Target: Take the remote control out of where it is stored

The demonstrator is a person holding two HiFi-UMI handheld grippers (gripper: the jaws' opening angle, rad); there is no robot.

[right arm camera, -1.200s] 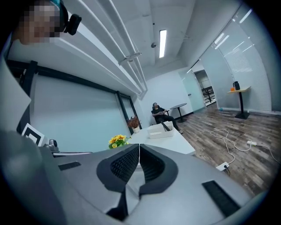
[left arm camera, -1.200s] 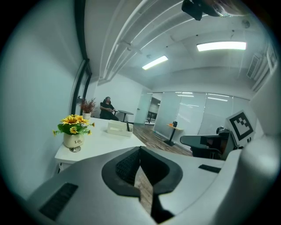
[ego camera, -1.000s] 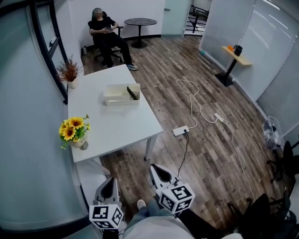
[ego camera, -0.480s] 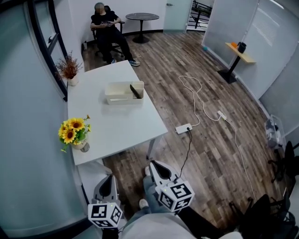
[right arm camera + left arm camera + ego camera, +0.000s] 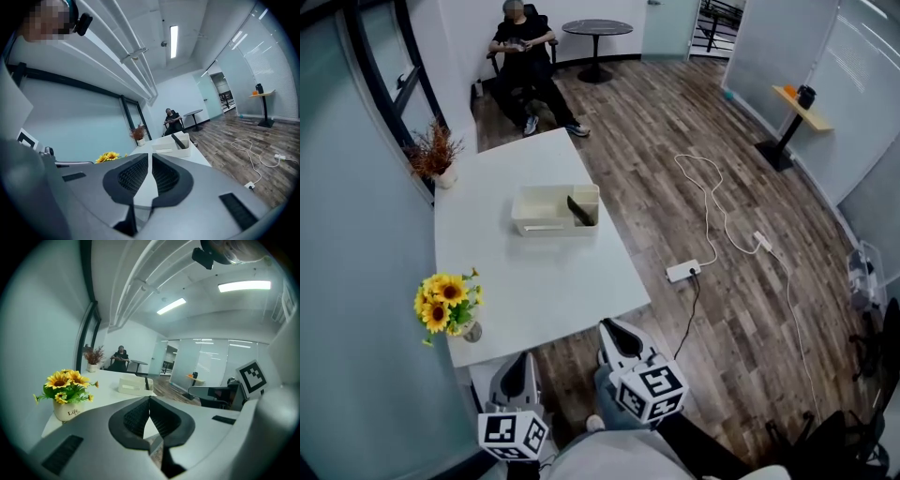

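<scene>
A black remote control (image 5: 579,210) stands slanted in the right end of a cream storage box (image 5: 546,192) on the white table (image 5: 534,272). The box (image 5: 132,386) and remote (image 5: 146,383) show far ahead in the left gripper view, and again as box (image 5: 177,147) and remote (image 5: 177,140) in the right gripper view. My left gripper (image 5: 520,362) and right gripper (image 5: 615,331) hover off the table's near edge, well short of the box. Both are shut with nothing between the jaws.
A pot of sunflowers (image 5: 445,305) sits at the table's near left corner, and a vase of dried twigs (image 5: 436,155) at the far left. A person (image 5: 525,47) sits beyond the table. A power strip (image 5: 684,272) and white cable lie on the wood floor.
Both grippers have advanced toward the table. Its near edge and the box now lie closer to them in the head view. The jaws stay shut.
</scene>
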